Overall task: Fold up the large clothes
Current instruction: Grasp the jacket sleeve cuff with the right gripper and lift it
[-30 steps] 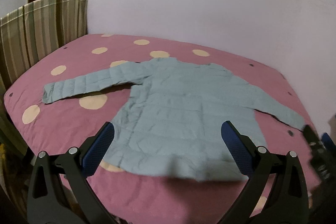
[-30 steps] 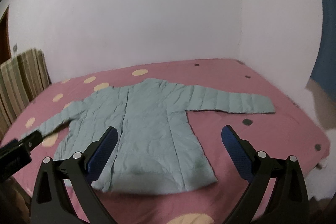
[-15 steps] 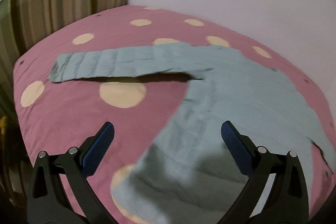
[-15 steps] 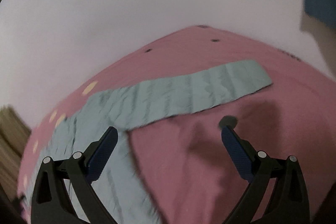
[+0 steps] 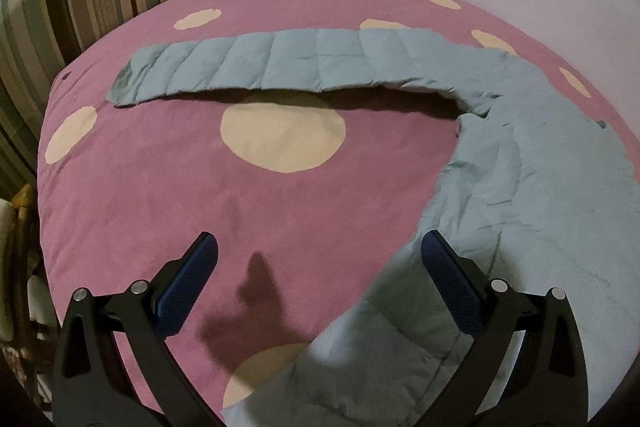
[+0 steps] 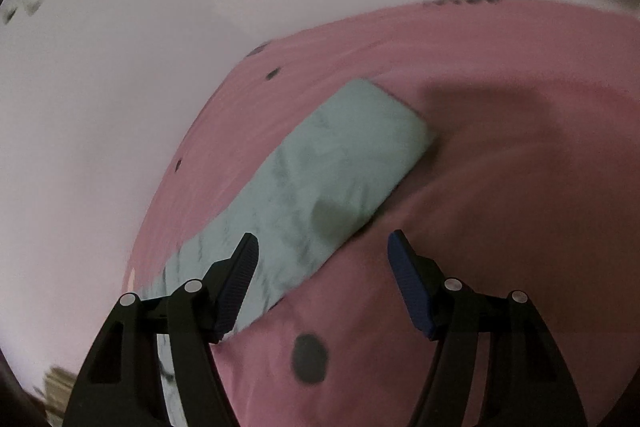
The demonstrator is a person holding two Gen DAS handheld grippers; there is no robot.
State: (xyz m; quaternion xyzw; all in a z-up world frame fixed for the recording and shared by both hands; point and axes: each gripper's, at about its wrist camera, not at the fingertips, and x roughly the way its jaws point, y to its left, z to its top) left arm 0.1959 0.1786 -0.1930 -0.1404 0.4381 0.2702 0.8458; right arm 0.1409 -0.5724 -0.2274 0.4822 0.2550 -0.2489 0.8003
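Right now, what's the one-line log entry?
jacket flat on bed | left gripper open | right gripper open over sleeve | nothing gripped

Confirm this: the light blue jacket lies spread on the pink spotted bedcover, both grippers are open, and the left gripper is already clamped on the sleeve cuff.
Not quite. The left gripper holds nothing: in the left wrist view its jaws stand wide open over the pink bedcover, well short of the sleeve cuff. The rest holds: the jacket lies spread out, and the right gripper is open too.
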